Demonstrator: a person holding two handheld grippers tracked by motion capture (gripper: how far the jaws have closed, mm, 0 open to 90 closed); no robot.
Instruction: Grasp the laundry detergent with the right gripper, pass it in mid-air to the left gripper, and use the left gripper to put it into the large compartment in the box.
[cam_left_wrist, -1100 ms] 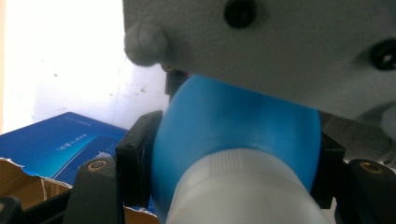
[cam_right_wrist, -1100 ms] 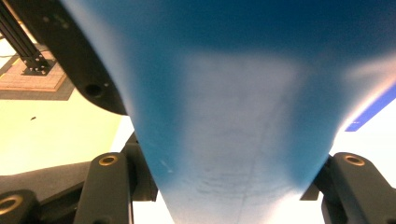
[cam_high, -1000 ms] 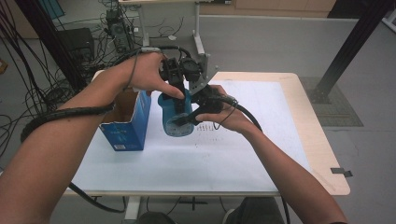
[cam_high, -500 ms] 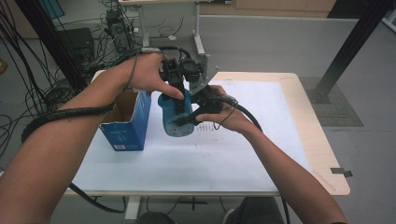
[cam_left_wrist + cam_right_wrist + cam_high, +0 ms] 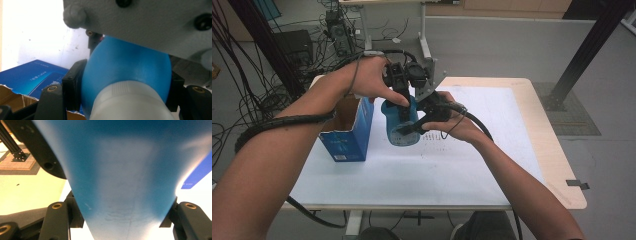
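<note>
A blue bottle (image 5: 401, 122) with a white cap (image 5: 130, 102) is held up over the white table (image 5: 492, 165), gripped from two sides. My left gripper (image 5: 405, 98) comes down on the bottle's top and is shut on its shoulder (image 5: 125, 65), just below the cap. My right gripper (image 5: 413, 128) reaches in from the right and is shut on the bottle's body (image 5: 120, 170), with its pads pressing both flanks. The bottle's far end is hidden behind the right gripper's grey plate (image 5: 150, 22).
An open blue cardboard box (image 5: 347, 132) stands on the table just left of the bottle, also seen in the left gripper view (image 5: 32, 75). Cables and a desk frame (image 5: 377, 30) crowd the floor behind the table. A black post (image 5: 587, 45) rises at the back right.
</note>
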